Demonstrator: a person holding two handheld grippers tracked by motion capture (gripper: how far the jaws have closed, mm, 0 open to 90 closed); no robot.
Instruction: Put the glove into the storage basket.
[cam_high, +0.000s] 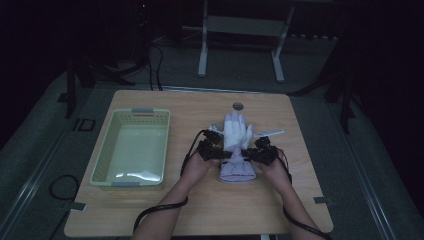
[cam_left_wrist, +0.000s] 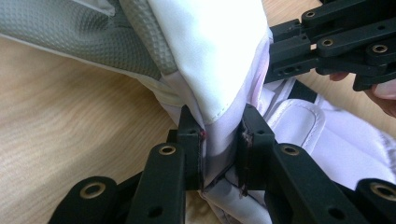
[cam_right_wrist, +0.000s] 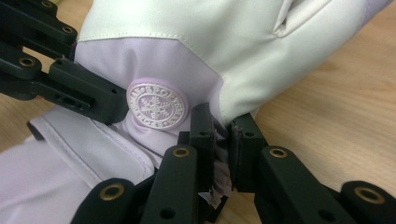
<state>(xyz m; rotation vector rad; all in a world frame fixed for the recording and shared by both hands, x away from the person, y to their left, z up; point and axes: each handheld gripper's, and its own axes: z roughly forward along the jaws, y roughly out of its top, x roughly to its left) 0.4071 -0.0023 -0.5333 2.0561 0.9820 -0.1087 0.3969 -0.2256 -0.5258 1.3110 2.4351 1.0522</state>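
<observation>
A white and pale lilac padded fabric ski glove (cam_high: 236, 145) lies flat on the light wooden table (cam_high: 165, 210), its fingers pointing away from the person and its lilac cuff nearest them. A pale green slotted plastic basket (cam_high: 107, 150) stands on the table well to the left of the glove.

The left gripper (cam_high: 216, 154) meets the glove at the left side of its wrist, the right gripper (cam_high: 252, 155) at the right side, so the two face each other across the narrow part just above the cuff.

In the left gripper view, the left gripper (cam_left_wrist: 219, 140) has its black jaws pressed together on a fold of lilac and white fabric at the glove's (cam_left_wrist: 215, 60) wrist edge, with the grey textured palm material lying up and to the left of the pinch. In the right gripper view, the right gripper (cam_right_wrist: 220, 135) pinches a gathered bit of lilac fabric at the glove's (cam_right_wrist: 210, 37) opposite edge, just beside a round lilac rubber badge with a snowflake (cam_right_wrist: 157, 106). The left gripper's jaw tips touch the glove on the far side of that badge.
</observation>
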